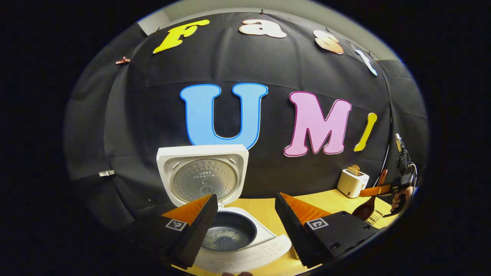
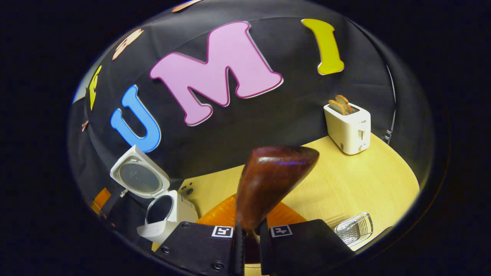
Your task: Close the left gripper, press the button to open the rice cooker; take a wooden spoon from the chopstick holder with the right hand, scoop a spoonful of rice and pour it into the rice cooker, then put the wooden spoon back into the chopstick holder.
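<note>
Spoon [image 2: 268, 184] clamped in right fingers [image 2: 249, 245], above table [image 2: 345, 184].

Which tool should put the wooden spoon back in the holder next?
Right. The right tool is shut on the wooden spoon; the left tool hangs open over the rice cooker, rice already inside.

white toaster [image 2: 350, 128] holding bread slices [image 2: 340, 104], wooden table [image 2: 364, 184]
</note>
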Tool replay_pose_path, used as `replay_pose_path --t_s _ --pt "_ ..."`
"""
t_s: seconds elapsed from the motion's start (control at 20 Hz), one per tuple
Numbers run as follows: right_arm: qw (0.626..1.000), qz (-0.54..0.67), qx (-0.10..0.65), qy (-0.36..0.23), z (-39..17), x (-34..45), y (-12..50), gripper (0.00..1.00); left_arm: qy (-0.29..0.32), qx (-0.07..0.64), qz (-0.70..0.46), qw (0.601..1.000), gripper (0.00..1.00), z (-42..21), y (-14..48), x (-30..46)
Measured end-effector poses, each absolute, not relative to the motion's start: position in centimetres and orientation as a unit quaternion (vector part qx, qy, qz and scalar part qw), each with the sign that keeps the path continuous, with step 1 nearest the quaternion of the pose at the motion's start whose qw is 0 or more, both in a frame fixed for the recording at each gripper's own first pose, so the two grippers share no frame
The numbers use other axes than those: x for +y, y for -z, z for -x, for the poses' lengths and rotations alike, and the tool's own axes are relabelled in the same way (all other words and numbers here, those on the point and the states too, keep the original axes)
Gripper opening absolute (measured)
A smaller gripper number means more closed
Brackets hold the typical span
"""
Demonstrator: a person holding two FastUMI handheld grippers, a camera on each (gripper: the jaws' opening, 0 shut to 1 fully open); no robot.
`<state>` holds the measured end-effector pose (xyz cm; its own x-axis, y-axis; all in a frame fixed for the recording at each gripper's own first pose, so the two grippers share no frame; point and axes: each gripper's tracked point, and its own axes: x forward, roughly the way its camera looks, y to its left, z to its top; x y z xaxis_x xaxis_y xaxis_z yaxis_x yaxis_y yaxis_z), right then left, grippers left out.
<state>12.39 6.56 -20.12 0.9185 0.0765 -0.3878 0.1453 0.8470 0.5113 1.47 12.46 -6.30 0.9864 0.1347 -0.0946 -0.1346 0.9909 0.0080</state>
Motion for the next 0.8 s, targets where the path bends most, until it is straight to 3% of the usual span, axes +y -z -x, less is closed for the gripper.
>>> replay_pose_path --t_s 0.35,0.8 --pt "0.967 -0.132 0.213 0.053 -15.6 10.0 23.8 0.2 -0.039 0.047 0.01 0.998 0.98 -2.2 7.4 14.5" --pt "0.961 -0.019 0.269 0.067 -16.1 15.3 30.8 0.2 -0.007 0.063 0.032 0.997 0.98 -2.7 9.5 15.6"
